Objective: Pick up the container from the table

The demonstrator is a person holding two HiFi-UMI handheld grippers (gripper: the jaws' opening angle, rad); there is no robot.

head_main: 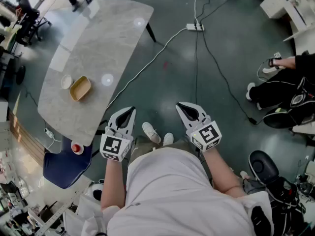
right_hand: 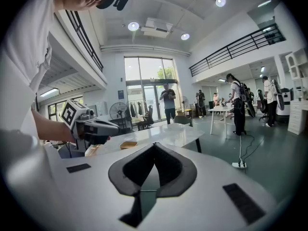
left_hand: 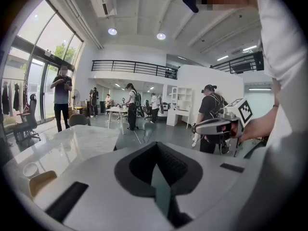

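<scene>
The container (head_main: 80, 88) is a shallow tan tray on the marble table (head_main: 98, 38) at the upper left, with a small white dish (head_main: 66, 81) beside it. Both grippers hover over the floor to the table's right, well short of it. My left gripper (head_main: 131, 110) is shut and empty, and my right gripper (head_main: 182, 106) is shut and empty too. The left gripper view puts the container (left_hand: 42, 182) low at the left, past the closed jaws of that gripper (left_hand: 156, 145). Seen from the right gripper (right_hand: 154, 146), the container (right_hand: 128, 144) lies on the table behind the left gripper (right_hand: 98, 127).
A blue chair (head_main: 64, 163) and a red cup (head_main: 77, 147) sit at the table's near end. Cables run over the floor to a power strip (head_main: 195, 27). A seated person (head_main: 288, 90) is at the right. Several people stand in the background.
</scene>
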